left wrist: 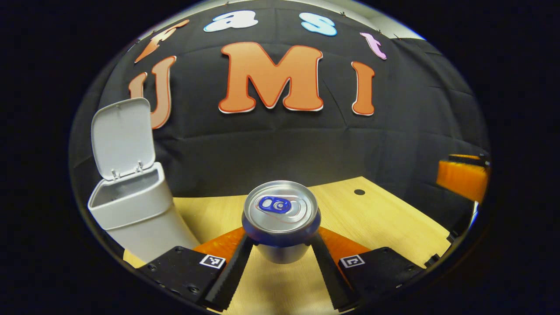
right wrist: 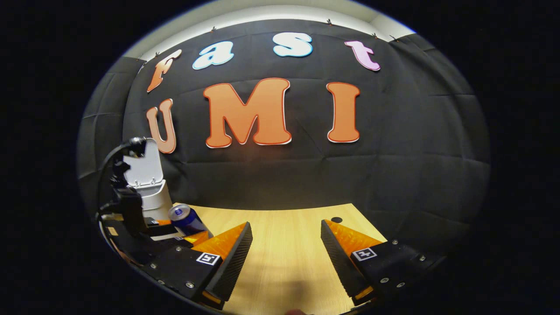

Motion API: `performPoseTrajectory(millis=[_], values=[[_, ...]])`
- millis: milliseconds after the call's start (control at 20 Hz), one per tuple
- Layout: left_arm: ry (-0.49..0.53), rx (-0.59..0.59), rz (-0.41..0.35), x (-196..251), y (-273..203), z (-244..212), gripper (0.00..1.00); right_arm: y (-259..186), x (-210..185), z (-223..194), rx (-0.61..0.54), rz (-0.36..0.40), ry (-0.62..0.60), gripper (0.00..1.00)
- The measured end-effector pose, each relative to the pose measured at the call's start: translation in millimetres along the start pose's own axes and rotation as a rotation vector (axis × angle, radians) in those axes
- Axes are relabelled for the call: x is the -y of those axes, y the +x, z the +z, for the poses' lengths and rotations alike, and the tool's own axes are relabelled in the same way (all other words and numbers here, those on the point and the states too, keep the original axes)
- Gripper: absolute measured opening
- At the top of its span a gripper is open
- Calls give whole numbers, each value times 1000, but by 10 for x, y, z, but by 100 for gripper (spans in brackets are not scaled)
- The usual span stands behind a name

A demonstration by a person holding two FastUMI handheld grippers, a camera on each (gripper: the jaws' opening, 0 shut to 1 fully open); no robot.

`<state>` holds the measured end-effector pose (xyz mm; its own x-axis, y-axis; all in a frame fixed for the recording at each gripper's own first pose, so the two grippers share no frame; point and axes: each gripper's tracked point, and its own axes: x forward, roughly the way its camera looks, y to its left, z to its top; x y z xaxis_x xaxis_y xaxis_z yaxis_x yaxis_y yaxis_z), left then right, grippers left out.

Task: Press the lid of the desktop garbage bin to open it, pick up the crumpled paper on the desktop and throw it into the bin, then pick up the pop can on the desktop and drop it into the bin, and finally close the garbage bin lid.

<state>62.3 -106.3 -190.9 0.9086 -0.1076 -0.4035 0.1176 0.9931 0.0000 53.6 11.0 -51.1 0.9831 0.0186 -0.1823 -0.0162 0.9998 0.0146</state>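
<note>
Left gripper view looks down on a silver aluminium pop can (left wrist: 280, 218) with a blue pull tab, standing between the fingers of the left tongs (left wrist: 280, 245). Both fingers press against the can's sides, so the left tongs are closed on it; whether the can's base touches the pale wooden tabletop (left wrist: 385, 218) cannot be told. To the left stands a small white plastic desktop garbage bin (left wrist: 135, 214), its hinged white lid (left wrist: 122, 138) swung upright and open. The bin's inside is not visible from here. At the right edge sits part of the other tongs.

Right gripper view shows the right tongs (right wrist: 286, 245) spread wide apart over bare tabletop (right wrist: 284, 258), holding nothing. Far off at the left, the left tongs (right wrist: 183, 234) grip the can (right wrist: 186, 218), which here shows a blue body and appears slightly tilted. It is just beside the bin (right wrist: 155, 197), whose lid (right wrist: 144, 168) stands raised behind it.
</note>
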Motion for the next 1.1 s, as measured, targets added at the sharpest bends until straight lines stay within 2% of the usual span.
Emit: performPoseTrajectory(millis=[250, 600, 850, 900, 950, 1000, 1100], values=[[-38, 92, 78, -516, -534, 579, 79, 97, -226, 27, 5, 51, -2, 94], [-106, 143, 213, -1316, -1009, 1158, 79, 177, -469, 40, 2, 102, -21, 94], [14, 214, 352, -1847, -1185, 1551, 78, 216, -537, 11, -12, 117, -39, 94], [30, 228, 362, -1869, -1199, 1601, 82, 218, -527, 17, -10, 112, -42, 94], [46, 234, 371, -1893, -1186, 1631, 78, 238, -517, 23, -12, 108, -44, 94], [50, 235, 371, -1895, -1180, 1642, 82, 247, -513, 7, -17, 106, -42, 94], [27, 231, 369, -1943, -1124, 1613, 78, 261, -499, -35, -35, 99, -40, 94]])
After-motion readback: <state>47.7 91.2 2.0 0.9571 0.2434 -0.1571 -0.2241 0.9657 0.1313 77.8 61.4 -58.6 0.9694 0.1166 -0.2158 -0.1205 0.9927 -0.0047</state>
